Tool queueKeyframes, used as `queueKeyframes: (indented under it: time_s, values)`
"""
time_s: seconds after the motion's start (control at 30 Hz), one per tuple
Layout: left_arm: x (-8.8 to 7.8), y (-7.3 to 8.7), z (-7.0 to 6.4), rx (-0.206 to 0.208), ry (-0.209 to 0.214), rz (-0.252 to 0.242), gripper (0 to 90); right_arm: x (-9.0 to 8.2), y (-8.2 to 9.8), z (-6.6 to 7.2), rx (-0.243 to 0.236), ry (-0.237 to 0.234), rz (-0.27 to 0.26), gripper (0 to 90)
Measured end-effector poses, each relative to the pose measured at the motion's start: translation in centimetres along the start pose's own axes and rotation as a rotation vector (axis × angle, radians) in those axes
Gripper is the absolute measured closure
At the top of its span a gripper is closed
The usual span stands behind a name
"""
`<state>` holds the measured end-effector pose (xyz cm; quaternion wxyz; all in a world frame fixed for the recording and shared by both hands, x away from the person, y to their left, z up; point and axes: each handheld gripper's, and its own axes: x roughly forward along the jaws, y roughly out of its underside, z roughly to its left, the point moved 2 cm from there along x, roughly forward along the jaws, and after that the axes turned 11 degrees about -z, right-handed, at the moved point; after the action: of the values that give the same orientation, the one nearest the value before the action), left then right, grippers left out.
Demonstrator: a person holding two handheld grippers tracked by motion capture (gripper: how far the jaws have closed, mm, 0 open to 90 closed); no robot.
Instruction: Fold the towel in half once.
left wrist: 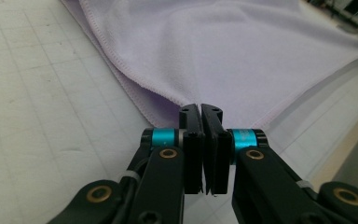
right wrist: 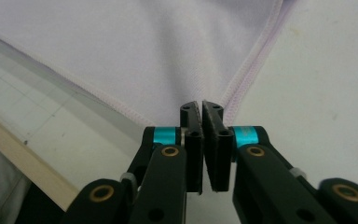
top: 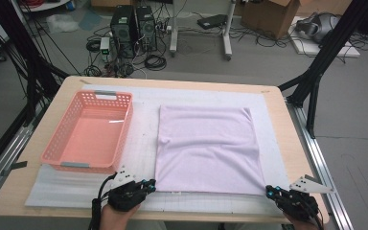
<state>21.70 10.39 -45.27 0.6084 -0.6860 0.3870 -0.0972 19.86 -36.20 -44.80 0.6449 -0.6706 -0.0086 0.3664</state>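
A pale lilac towel [top: 206, 148] lies spread flat on the white mat, right of the middle of the table. My left gripper [top: 151, 184] is at the towel's near left corner. In the left gripper view its jaws [left wrist: 200, 109] are pressed together on that corner of the towel [left wrist: 223, 51], which rises slightly into them. My right gripper [top: 270, 190] is at the near right corner. In the right gripper view it [right wrist: 201, 106] is shut on the hemmed corner of the towel [right wrist: 135, 51]. Both corners are pinched close to the mat.
An empty pink plastic basket [top: 124, 129] stands on the left part of the white mat [top: 143, 143], beside the towel. The wooden table's [top: 292, 143] right edge runs just past my right gripper. Computers, cables and boxes sit on the floor beyond the table.
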Motion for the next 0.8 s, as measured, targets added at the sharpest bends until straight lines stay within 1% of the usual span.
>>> queueKeyframes:
  time_s: [0.03,0.07,0.1,0.13,0.17,0.23,0.27,0.33,0.4,0.43,0.47,0.5,0.53,0.57,0.6,0.63,0.67,0.7,0.73,0.77,0.8]
  values:
    - [0.1,-0.1,0.0,0.006,-0.018,-0.009,76.0,0.1,0.0,0.0,0.007,0.001,-0.003,77.9]
    - [0.1,-0.3,0.1,0.002,-0.026,-0.022,67.4,0.1,-0.1,-0.1,0.023,-0.001,-0.01,73.9]
    - [0.0,-0.5,0.1,-0.001,-0.042,-0.041,62.1,0.0,-0.2,-0.2,0.031,-0.001,-0.025,69.9]
    - [0.1,-0.7,0.2,0.008,-0.059,-0.052,58.3,-0.1,-0.4,-0.3,0.042,0.006,-0.043,67.5]
    - [0.2,-0.8,0.5,0.012,-0.072,-0.055,56.7,-0.2,-0.5,-0.4,0.053,0.015,-0.057,65.7]
    - [0.8,-0.9,1.0,-0.013,-0.092,-0.056,51.5,-0.2,-0.7,-0.8,0.074,0.037,-0.076,62.1]
    - [1.3,-0.9,1.4,-0.026,-0.096,-0.035,50.8,0.0,-0.8,-1.0,0.084,0.046,-0.076,61.3]
    - [2.0,-0.9,1.7,-0.049,-0.093,-0.01,47.5,0.9,-0.6,-1.2,0.093,0.061,-0.054,58.0]
    - [2.7,-0.6,1.8,-0.049,-0.09,0.02,47.5,1.8,-0.4,-1.4,0.113,0.059,-0.027,57.0]
    - [2.9,-0.5,1.8,-0.055,-0.084,0.03,47.2,2.2,-0.2,-1.4,0.115,0.056,-0.018,57.1]
    - [3.2,-0.4,1.7,-0.064,-0.073,0.043,47.3,2.5,-0.1,-1.4,0.109,0.055,-0.008,57.7]
    - [3.3,-0.3,1.6,-0.06,-0.07,0.047,47.4,2.7,0.0,-1.4,0.098,0.057,0.003,59.0]
    - [3.3,-0.2,1.5,-0.057,-0.069,0.043,47.1,2.7,0.0,-1.2,0.096,0.066,0.003,61.3]
    - [3.4,-0.2,1.4,-0.052,-0.069,0.04,47.3,2.7,0.0,-1.3,0.087,0.07,0.006,63.0]
    - [3.3,-0.1,1.3,-0.03,-0.079,0.045,48.4,2.7,0.0,-1.3,0.075,0.076,0.008,68.5]
    - [3.3,-0.1,1.2,-0.015,-0.092,0.054,56.5,2.6,0.0,-1.2,0.061,0.069,0.01,80.0]
    - [3.2,-0.1,1.2,0.002,-0.093,0.07,67.6,2.7,0.0,-1.1,0.07,0.046,0.011,82.6]
    - [3.2,-0.1,1.2,-0.013,-0.07,0.082,76.4,2.7,0.0,-1.0,0.064,0.048,0.015,84.3]
    - [3.2,-0.1,1.2,-0.031,-0.064,0.085,85.0,2.7,-0.1,-0.8,0.053,0.052,0.024,85.4]
    - [3.1,0.0,1.1,-0.04,-0.064,0.081,85.7,2.6,-0.1,-0.8,0.051,0.05,0.023,86.0]
    - [2.9,0.0,1.1,-0.048,-0.059,0.082,86.2,2.5,-0.1,-0.9,0.061,0.041,0.022,86.4]
